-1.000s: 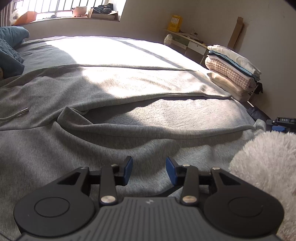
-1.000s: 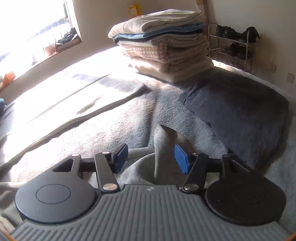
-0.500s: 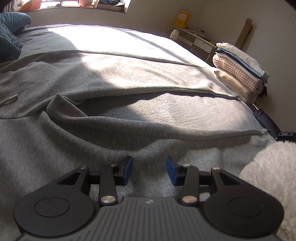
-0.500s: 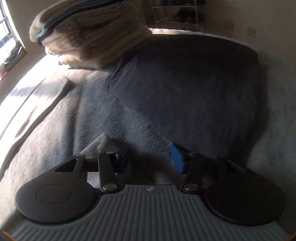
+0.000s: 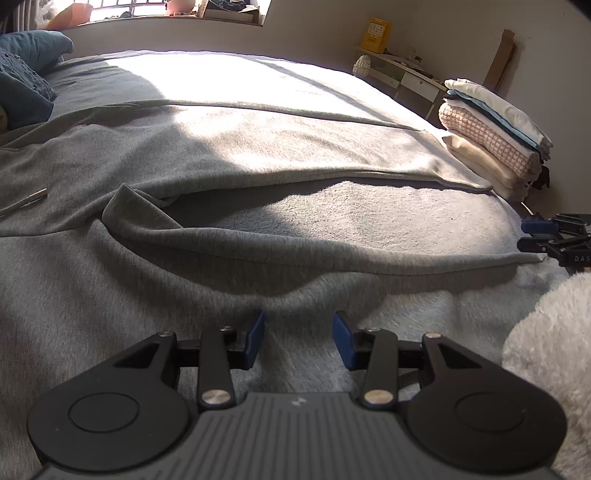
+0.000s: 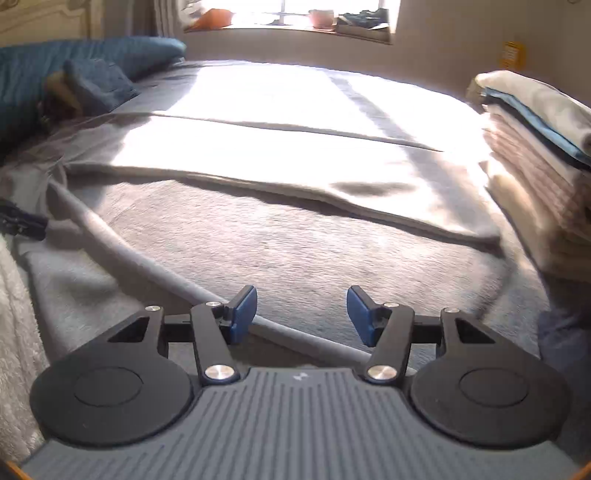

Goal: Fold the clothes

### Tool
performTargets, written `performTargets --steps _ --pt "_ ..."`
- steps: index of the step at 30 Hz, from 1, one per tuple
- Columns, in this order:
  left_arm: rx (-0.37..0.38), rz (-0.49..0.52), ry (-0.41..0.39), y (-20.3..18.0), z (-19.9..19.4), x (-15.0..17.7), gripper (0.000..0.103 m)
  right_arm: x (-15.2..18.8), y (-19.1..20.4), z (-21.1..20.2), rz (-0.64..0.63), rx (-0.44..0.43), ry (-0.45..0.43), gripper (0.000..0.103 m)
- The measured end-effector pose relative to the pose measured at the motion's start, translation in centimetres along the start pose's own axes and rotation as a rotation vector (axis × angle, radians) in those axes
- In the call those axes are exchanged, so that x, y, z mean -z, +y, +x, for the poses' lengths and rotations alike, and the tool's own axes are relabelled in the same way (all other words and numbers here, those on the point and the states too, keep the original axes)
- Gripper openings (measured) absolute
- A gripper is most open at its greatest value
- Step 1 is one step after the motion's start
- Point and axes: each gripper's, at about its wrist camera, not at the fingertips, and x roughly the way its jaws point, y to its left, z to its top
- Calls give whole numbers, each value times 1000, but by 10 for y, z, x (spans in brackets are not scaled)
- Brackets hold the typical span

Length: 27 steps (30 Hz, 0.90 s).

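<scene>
Both grippers (image 5: 298,334) (image 6: 301,314) gape over sunlit grey bed (image 5: 369,218).

my right view smeared by motion, folded stack (image 6: 546,155) cut off right of my jaws, drawstring (image 5: 26,201) running off left

Little writing can be read. In the left wrist view, at the far right edge, the black body of the right gripper (image 5: 532,236) carries pale letters that read "DAS"; the picture's edge cuts the word off, so the rest cannot be told. On the far shelf by the wall stands a yellow box (image 5: 376,34) with dark marks on its face, too small to read. In the right wrist view a yellow sign (image 6: 512,55) on the far right wall shows dark print, blurred beyond reading. A small pale logo mark sits on the ribbed grey housing of each gripper, not legible as text.
</scene>
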Motion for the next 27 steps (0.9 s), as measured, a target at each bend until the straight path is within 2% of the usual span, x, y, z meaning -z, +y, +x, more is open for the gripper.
performTargets --steps 2,6,8,9,10,11,13,18,23,27 --pt "-8 -1 -7 0 0 2 42 -13 30 25 -96 -69 45 57" --pt "-8 13 -13 2 2 5 42 -27 59 64 -164 -137 132 58" --pt "-3 15 -17 4 3 8 42 -27 67 78 -182 -153 180 53" --pt "0 15 -21 4 4 10 42 -27 69 80 -187 -163 189 48" --pt "2 16 -27 4 4 11 42 -27 71 80 -191 -174 193 33" --pt "4 17 -33 5 3 12 42 -28 72 78 -194 -170 190 13" --pt "8 20 -39 4 1 13 42 -33 72 70 -194 -145 172 4" --pt "16 54 -80 3 -9 7 43 -48 63 51 -152 -69 105 3" --pt "12 -14 -57 21 0 7 42 -54 58 48 -94 -5 68 3" --pt "7 -30 -74 26 -15 7 42 -58 54 46 -48 46 38 7"
